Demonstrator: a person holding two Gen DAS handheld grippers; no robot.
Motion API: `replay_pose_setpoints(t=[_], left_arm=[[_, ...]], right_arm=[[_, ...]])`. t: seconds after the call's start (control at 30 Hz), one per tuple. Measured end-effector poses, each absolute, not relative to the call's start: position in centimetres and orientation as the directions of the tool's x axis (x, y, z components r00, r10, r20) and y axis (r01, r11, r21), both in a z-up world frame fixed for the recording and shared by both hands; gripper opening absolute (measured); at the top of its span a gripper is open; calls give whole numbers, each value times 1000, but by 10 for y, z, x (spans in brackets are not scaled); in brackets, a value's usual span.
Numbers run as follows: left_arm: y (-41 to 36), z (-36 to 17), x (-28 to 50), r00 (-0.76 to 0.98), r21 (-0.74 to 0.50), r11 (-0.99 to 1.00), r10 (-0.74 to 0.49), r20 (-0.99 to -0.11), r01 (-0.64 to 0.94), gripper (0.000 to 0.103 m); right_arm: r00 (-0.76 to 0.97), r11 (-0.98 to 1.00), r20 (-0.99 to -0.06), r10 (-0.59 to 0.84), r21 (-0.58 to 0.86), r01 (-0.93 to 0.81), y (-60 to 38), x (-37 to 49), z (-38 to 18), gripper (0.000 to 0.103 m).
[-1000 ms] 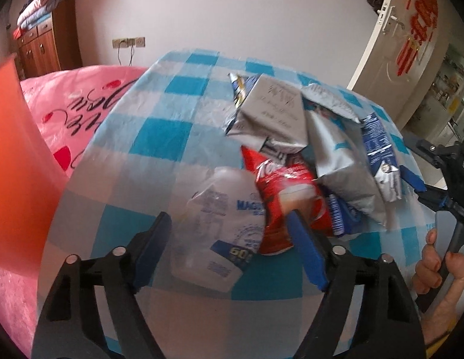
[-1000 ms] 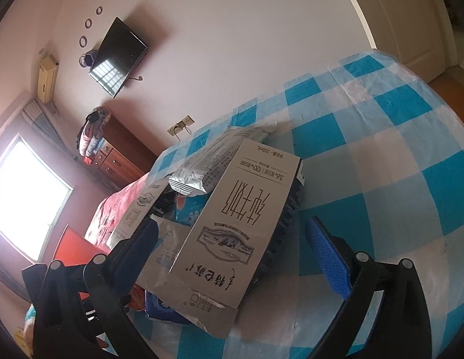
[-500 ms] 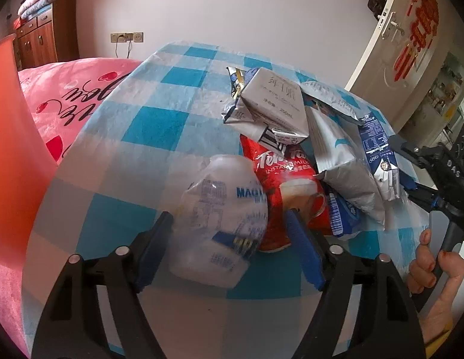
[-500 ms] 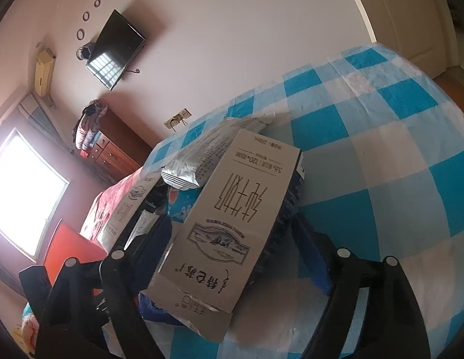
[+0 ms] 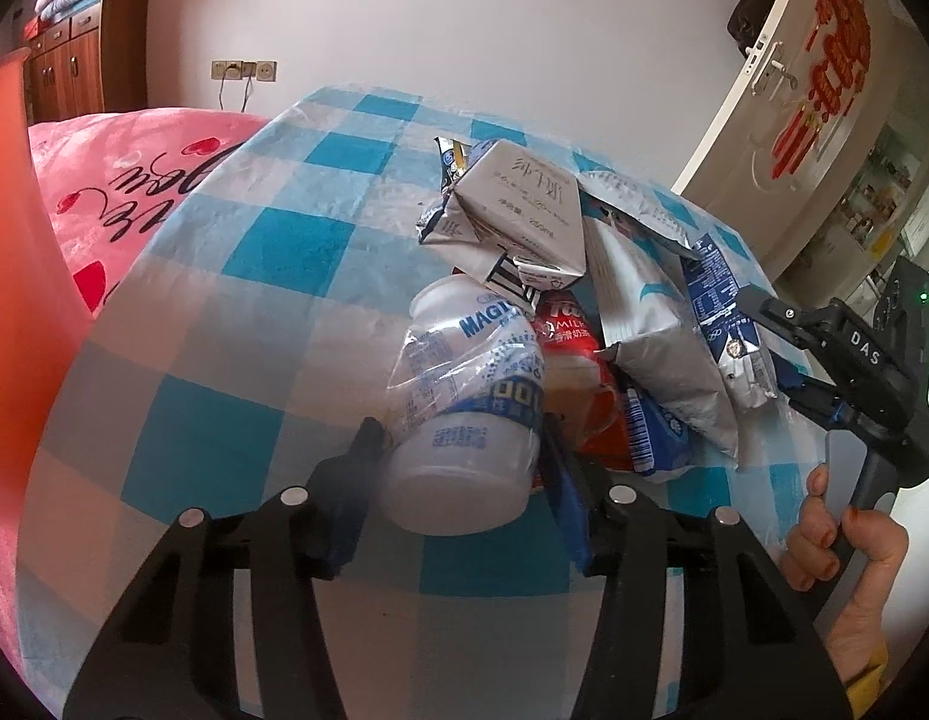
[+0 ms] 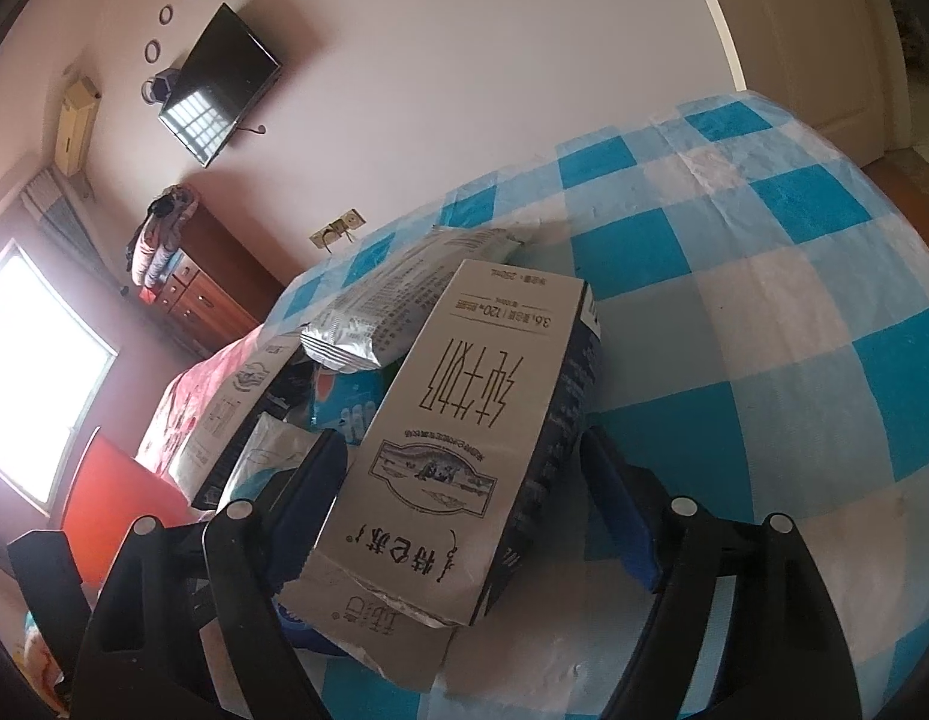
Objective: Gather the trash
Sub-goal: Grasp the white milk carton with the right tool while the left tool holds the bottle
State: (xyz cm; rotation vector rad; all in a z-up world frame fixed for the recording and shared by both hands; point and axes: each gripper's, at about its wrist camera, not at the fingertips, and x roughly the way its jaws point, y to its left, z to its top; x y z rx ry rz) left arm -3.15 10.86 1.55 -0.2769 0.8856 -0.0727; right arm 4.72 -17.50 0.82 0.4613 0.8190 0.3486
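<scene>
Left wrist view: the left gripper [image 5: 461, 468] is clenched on a white bottle [image 5: 467, 420], its blue pads pressing both sides of the bottle's lower body, with the base toward the camera and the neck pointing away. The bottle is tilted, and whether it touches the checked bench [image 5: 266, 312] cannot be told. Just behind it lies a red packet [image 5: 578, 372], partly under a heap of trash: a silver pouch [image 5: 656, 348], a blue-and-silver wrapper [image 5: 728, 324] and, on top, a grey carton [image 5: 524, 204]. At the right edge a hand [image 5: 848, 546] holds the handle of the right gripper [image 5: 791, 384], which reaches into the heap. A pink bed [image 5: 122, 180] lies left of the bench, an orange sheet [image 5: 14, 300] fills the left edge, and a door [image 5: 812, 90] stands far right. Right wrist view: the right gripper [image 6: 464, 516] is spread, its fingers on either side of a grey carton [image 6: 464, 438] without pressing it; the carton leans on the heap. Behind it lies a silver pouch [image 6: 398, 306], then bare bench [image 6: 764, 300], a wooden dresser [image 6: 200, 288] and a wall TV [image 6: 218, 84].
</scene>
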Motion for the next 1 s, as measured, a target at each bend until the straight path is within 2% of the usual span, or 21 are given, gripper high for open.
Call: replay_pose_setpoints(t=[0.07,0.17,0.33,0.5,0.57,0.83,0.9,0.93,1.0], left_arm=[[107,15,-31,627,-257,966,-179,-759,-36,60],[105,17,-33,625,-235,972,-171,-761,-20,73],[110,18,-32,631,-264,965,-199,-750,-9,78],[123,19,-27,617,-375,926,-274,-738,-38,87],[128,18,-25,608,-406,912,-288,-740,-62,87],[129,14,-21,627,-349,932,-215,-749,-97,86],[126,14,-22,628,-312,945,-184,-756,-99,79],[122,14,-22,627,-271,957,-149,-764,-102,73],[123,14,-23,631,-288,953,-169,-757,-92,67]], right_arm=[[634,850,-622,460,515,-112,-175,48,7,82],[648,850,-615,449,518,-98,-178,47,8,89],[656,857,-613,440,504,-104,-176,47,9,90],[669,866,-610,425,489,-105,-175,45,11,94],[671,868,-610,421,487,-102,-175,46,11,94],[672,883,-623,401,457,-103,-170,46,11,94],[673,889,-627,393,445,-106,-169,46,12,94],[673,893,-628,390,438,-108,-168,46,12,94],[676,900,-631,381,422,-113,-166,45,13,94]])
